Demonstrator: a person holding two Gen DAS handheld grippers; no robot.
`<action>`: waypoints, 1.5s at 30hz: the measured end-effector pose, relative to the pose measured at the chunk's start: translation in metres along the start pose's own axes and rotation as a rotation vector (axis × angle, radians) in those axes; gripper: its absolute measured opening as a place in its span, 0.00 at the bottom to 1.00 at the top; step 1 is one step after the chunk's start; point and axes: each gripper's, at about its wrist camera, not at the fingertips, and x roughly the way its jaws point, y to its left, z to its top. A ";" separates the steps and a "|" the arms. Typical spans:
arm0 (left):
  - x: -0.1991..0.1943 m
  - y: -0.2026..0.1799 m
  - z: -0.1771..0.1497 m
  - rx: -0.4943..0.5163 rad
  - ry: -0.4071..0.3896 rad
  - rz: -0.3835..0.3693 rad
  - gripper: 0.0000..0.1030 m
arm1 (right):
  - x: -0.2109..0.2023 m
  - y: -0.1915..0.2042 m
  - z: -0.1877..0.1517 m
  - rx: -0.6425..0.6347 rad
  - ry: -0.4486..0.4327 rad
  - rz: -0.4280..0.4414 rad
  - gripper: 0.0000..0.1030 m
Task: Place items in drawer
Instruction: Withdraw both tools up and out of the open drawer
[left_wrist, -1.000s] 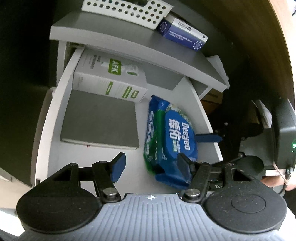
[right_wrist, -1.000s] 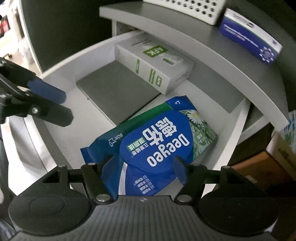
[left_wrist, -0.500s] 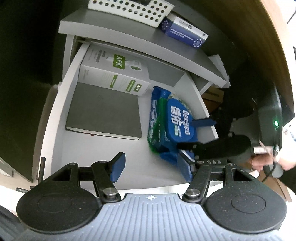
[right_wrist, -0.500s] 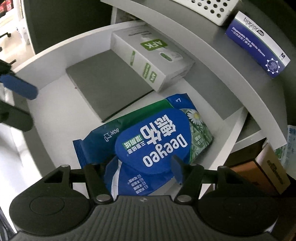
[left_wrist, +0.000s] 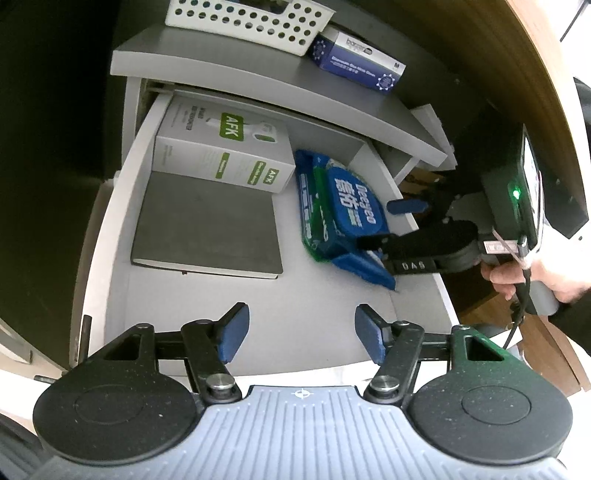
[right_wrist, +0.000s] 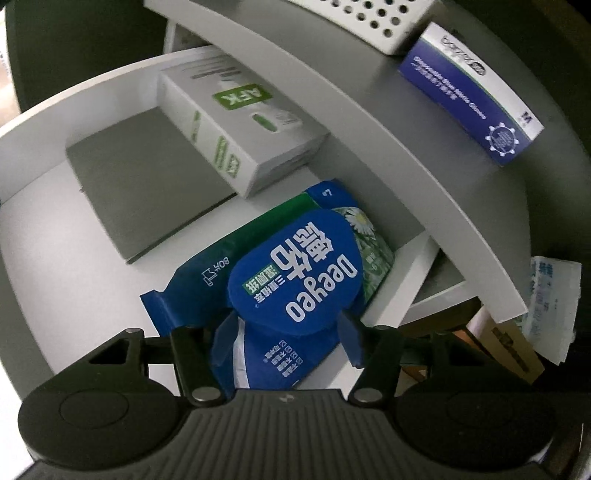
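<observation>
Your right gripper (right_wrist: 282, 334) has its fingers spread around the near end of the wipes pack (right_wrist: 295, 273) lying at the drawer's (left_wrist: 114, 206) right side, left gripper (left_wrist: 301, 338) released and empty near the front; placing looks done, so back out and fetch the next item.

Cut off by the top edge: white perforated plastic basket (left_wrist: 248, 19). Partly hidden under the grey shelf: white AFK carton (left_wrist: 221, 147). Small print on the blue-and-green Deeyeo wipes pack (right_wrist: 291, 273) too blurred to read.
</observation>
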 end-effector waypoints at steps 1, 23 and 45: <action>0.000 0.000 0.000 0.002 0.001 0.000 0.64 | 0.001 -0.001 0.000 0.004 -0.003 -0.008 0.63; 0.003 0.002 0.003 -0.015 0.015 0.006 0.67 | -0.018 -0.015 -0.013 0.124 -0.082 0.061 0.63; -0.004 -0.002 0.002 -0.004 -0.011 -0.003 0.72 | -0.023 -0.031 -0.012 0.404 -0.123 0.156 0.65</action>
